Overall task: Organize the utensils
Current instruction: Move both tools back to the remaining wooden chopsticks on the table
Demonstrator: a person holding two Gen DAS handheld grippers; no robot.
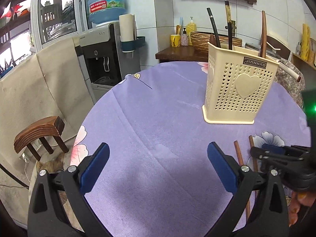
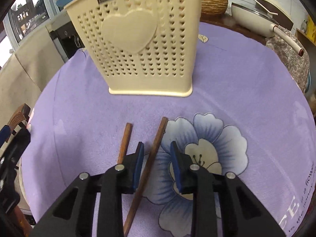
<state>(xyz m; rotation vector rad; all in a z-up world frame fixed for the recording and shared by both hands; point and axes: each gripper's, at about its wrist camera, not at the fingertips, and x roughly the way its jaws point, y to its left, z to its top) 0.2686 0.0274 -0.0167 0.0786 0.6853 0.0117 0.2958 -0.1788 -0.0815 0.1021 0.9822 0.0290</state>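
From my left wrist view I see the left tool [image 1: 158, 154] spread wide over bare purple cloth on the table [image 1: 158, 102], nothing between its blue pads [image 1: 94, 167]. The cream utensil holder [image 1: 237, 86] stands upright at the right of centre, and only this view shows its open top: dark handles and a brown one stick up out of it. At the right edge the right tool [image 1: 262, 152] reaches in low over the two brown chopsticks [image 1: 239, 154], whose upper ends poke out beside it. A wooden stool [image 1: 39, 134] sits at the lower left, and a water dispenser [image 1: 102, 53] at the upper left.

My right wrist view gives what the other cannot: the right tool [image 2: 156, 158] is narrowed, its pads straddling the right chopstick [image 2: 156, 144], which lies flat on the cloth and runs diagonally down between them. There is a visible gap on each side of the stick, so the pads are not pressing it. The left chopstick [image 2: 125, 140] lies just outside the left pad, close to its mate but apart from it. The holder fills the upper centre here, its top cut off by the frame, so I cannot see its contents. A pan [image 2: 254, 13] sits beyond the table at the upper right. Both tools tilt downward toward the table, the right one more steeply.
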